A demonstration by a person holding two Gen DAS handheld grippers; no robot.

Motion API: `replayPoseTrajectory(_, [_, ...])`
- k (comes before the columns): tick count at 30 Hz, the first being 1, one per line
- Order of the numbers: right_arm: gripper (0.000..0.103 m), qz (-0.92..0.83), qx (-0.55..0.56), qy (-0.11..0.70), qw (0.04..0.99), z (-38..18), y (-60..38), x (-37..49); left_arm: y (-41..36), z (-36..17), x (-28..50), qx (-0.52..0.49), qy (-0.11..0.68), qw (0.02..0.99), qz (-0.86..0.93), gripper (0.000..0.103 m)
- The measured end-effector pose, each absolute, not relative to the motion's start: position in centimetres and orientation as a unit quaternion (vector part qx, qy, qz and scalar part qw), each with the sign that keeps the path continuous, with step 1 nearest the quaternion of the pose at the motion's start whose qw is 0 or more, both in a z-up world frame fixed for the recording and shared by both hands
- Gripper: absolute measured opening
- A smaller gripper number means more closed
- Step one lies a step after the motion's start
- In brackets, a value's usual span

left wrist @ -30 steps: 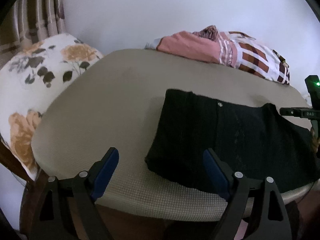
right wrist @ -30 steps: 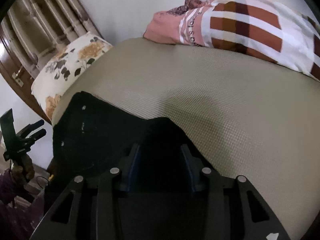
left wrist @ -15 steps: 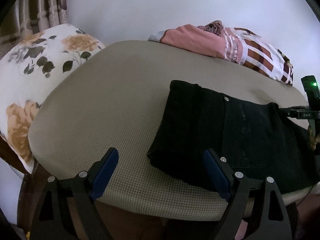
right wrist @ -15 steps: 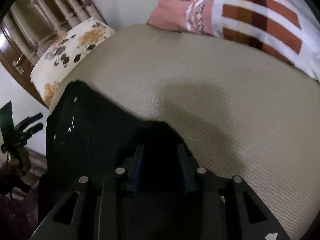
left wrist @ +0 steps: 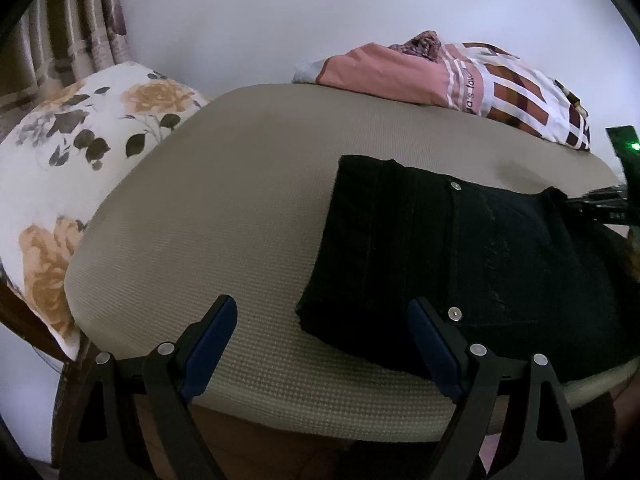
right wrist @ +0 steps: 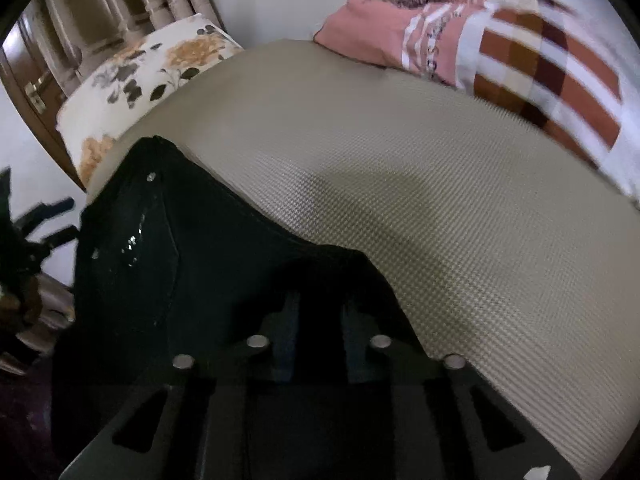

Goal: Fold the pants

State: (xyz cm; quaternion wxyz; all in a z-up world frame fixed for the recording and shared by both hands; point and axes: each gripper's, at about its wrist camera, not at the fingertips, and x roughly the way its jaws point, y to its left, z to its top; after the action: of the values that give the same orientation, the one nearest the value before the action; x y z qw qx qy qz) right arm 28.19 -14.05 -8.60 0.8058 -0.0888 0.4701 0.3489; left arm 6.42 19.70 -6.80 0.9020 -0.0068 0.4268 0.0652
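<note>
Lying flat — black pants (left wrist: 460, 256) — silver-riveted, wrinkled.

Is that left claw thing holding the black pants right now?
No, the left gripper is wide open, its fingers apart above the black pants.

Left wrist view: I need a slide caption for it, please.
Open left tool poised at the near corner of black pants lying on a beige mattress.

Black pants (left wrist: 460, 256) lie on a beige waffle-textured mat (left wrist: 224, 200), beside a white pillow (left wrist: 60, 152) with orange flowers and pink, brown-checked clothes (left wrist: 460, 76).
</note>
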Motion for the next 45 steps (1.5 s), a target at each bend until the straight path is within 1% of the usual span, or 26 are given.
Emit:
replayPoseTrajectory(4, [0.005, 0.318, -0.089, 0.447, 0.831, -7.1, -14.3, 27.9, 20.2, -7.0, 6.9, -0.015, 0.431, 0.899, 0.075, 0.087])
replayPoseTrajectory(5, [0.003, 0.307, -0.073, 0.443, 0.839, -6.8, -14.9, 28.4, 20.3, -7.0, 7.0, -0.018, 0.431, 0.899, 0.077, 0.087])
replayPoseTrajectory(6, [0.003, 0.302, -0.047, 0.445, 0.842, -6.7, -15.5, 29.3, 20.3, -7.0, 7.1, -0.021, 0.43, 0.899, 0.078, 0.087])
replayPoseTrajectory(10, [0.0, 0.281, -0.045, 0.459, 0.842, -8.4, -15.6, 31.1, 20.2, -7.1, 7.5, -0.024, 0.431, 0.899, 0.078, 0.087])
replayPoseTrajectory(12, [0.0, 0.274, -0.019, 0.47, 0.839, -9.4, -16.3, 31.6, 20.0, -7.1, 7.5, -0.018, 0.428, 0.9, 0.079, 0.087])
replayPoseTrajectory(15, [0.0, 0.283, 0.058, 0.435, 0.853, -8.1, -19.0, 31.6, 19.9, -7.1, 7.7, -0.018, 0.427, 0.901, 0.076, 0.087])
replayPoseTrajectory(16, [0.002, 0.284, 0.088, 0.425, 0.855, -7.6, -20.1, 31.5, 19.9, -7.3, 7.7, -0.02, 0.428, 0.9, 0.076, 0.087])
replayPoseTrajectory(17, [0.007, 0.284, 0.101, 0.425, 0.854, -7.4, -20.6, 31.4, 19.9, -7.4, 7.8, -0.022, 0.431, 0.899, 0.075, 0.087])
replayPoseTrajectory(18, [0.007, 0.284, 0.113, 0.424, 0.853, -7.2, -21.1, 31.2, 19.9, -7.5, 7.9, -0.023, 0.433, 0.898, 0.073, 0.087])
replayPoseTrajectory(21, [0.007, 0.311, 0.078, 0.412, 0.853, -5.9, -20.0, 29.0, 19.8, -7.5, 7.9, -0.024, 0.431, 0.899, 0.076, 0.087])
replayPoseTrajectory(23, [0.007, 0.36, 0.05, 0.414, 0.834, -5.3, -18.0, 27.1, 20.0, -7.4, 7.9, -0.029, 0.43, 0.899, 0.075, 0.087])
replayPoseTrajectory(25, [0.007, 0.385, 0.012, 0.428, 0.818, -5.7, -15.7, 26.1, 20.1, -7.5, 8.0, -0.032, 0.432, 0.898, 0.076, 0.087])
replayPoseTrajectory(28, [0.006, 0.37, -0.05, 0.453, 0.809, -7.5, -13.1, 26.1, 20.1, -7.6, 8.0, -0.031, 0.436, 0.896, 0.073, 0.087])
replayPoseTrajectory(29, [0.0, 0.356, -0.056, 0.462, 0.811, -8.2, -12.9, 26.6, 20.0, -7.7, 8.0, -0.028, 0.437, 0.896, 0.075, 0.087])
replayPoseTrajectory(31, [0.0, 0.341, -0.032, 0.472, 0.812, -9.0, -13.3, 27.9, 20.1, -7.8, 8.1, -0.028, 0.439, 0.895, 0.071, 0.088])
replayPoseTrajectory(33, [0.0, 0.344, -0.008, 0.472, 0.812, -9.5, -13.9, 28.5, 20.3, -7.9, 8.2, -0.028, 0.439, 0.895, 0.073, 0.092])
replayPoseTrajectory(40, [0.0, 0.355, 0.028, 0.476, 0.804, -9.1, -14.8, 28.4, 21.3, -7.5, 8.1, -0.05, 0.44, 0.893, 0.076, 0.093])
replayPoseTrajectory(41, [0.008, 0.358, 0.028, 0.47, 0.806, -8.7, -14.6, 28.0, 21.5, -7.2, 8.0, -0.055, 0.436, 0.895, 0.072, 0.093])
replayPoseTrajectory(42, [0.01, 0.362, 0.027, 0.458, 0.811, -8.0, -14.4, 27.3, 21.6, -6.9, 8.0, -0.06, 0.431, 0.898, 0.066, 0.093])
replayPoseTrajectory(45, [0.009, 0.375, 0.014, 0.439, 0.816, -6.8, -13.0, 26.4, 21.6, -5.9, 8.4, -0.067, 0.415, 0.907, 0.034, 0.093])
